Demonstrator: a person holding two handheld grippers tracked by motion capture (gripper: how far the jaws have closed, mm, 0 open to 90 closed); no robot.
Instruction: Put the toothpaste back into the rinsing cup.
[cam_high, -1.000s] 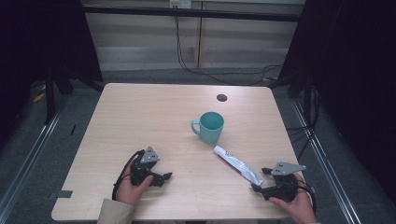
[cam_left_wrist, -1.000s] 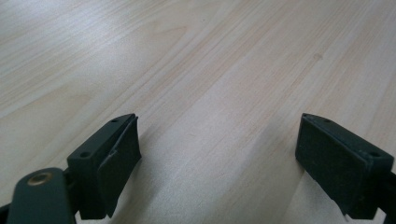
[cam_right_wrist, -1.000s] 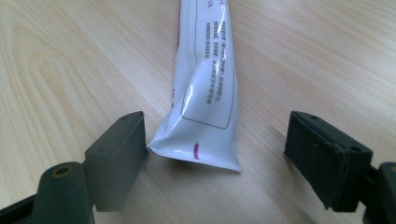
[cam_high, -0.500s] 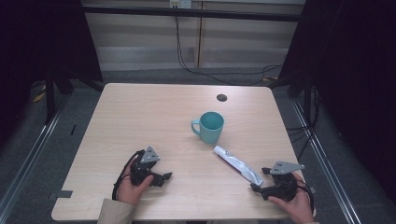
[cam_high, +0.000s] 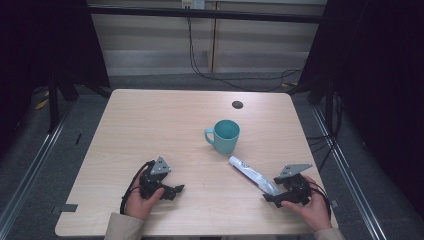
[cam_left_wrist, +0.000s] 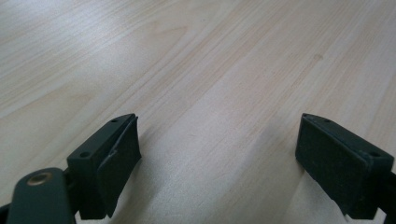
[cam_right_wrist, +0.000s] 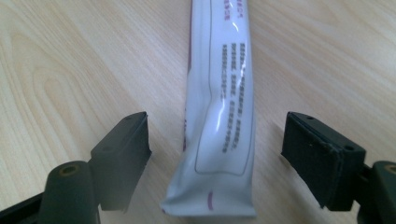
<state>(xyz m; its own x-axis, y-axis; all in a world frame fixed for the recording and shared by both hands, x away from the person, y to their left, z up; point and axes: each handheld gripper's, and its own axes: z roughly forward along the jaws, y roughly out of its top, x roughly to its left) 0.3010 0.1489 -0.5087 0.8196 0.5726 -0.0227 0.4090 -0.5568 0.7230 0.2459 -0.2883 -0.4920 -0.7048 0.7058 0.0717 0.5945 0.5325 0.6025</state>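
The right gripper (cam_high: 270, 196) sits at the near right of the wooden table (cam_high: 150, 125), held in the person's right hand (cam_high: 312, 207). In the right gripper view its two black fingers (cam_right_wrist: 122, 154) stand wide apart, released, and they have just been closing a little. Between them lies a white tube (cam_right_wrist: 223, 107) with purple print, its flat crimped end nearest the camera and its body running straight ahead, away from the fingertips. Bare wood shows on both sides of the tube, so neither pad touches it. In the high view the same tube (cam_high: 250, 173) lies flat on the table, slanting from the right gripper's tips up toward a teal mug (cam_high: 225, 135), which stands upright beyond the tube's far end, with its handle pointing left; the tube's far end seems to stop just short of the mug, though the angle makes that hard to judge.

The left gripper (cam_high: 176, 189) rests at the near left in the left hand (cam_high: 142, 200), well apart from the tube and mug. Its fingers (cam_left_wrist: 106, 161) are also spread and released, with plain tabletop between and ahead of them.
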